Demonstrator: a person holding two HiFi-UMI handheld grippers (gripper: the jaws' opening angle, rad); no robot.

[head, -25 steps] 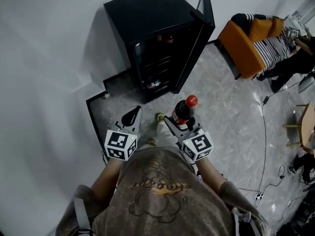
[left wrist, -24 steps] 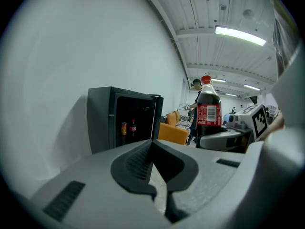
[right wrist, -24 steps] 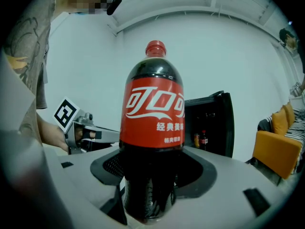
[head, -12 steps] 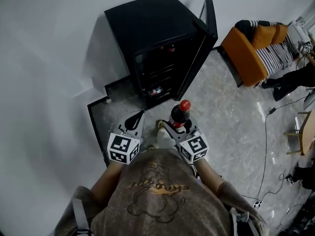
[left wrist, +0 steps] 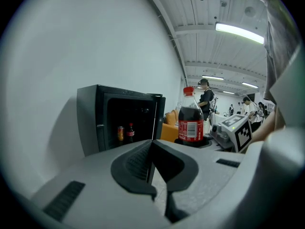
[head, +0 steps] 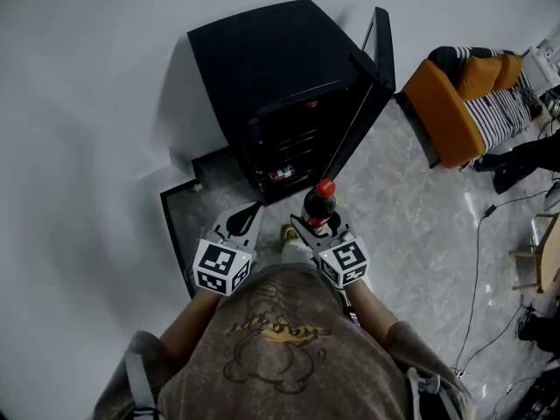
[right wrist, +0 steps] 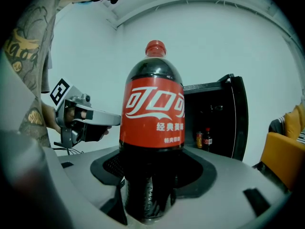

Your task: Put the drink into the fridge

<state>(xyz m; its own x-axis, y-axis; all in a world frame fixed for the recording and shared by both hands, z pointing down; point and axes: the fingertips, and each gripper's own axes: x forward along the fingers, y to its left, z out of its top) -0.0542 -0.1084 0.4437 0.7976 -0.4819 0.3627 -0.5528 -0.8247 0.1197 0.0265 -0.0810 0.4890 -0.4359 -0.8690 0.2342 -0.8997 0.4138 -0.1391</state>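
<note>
While our right tongs point(right wrist: 147, 197) squeeze the bottom of the dark plastic cola bottle with the red cap point(head: 318, 205), it stays upright in the air, near the small black fridge point(head: 280, 77). Our left tongs point(left wrist: 152, 150) are shut tight on nothing. We think the tall bottle could tip, or bump the open fridge door point(head: 371, 94), if we rush.
</note>
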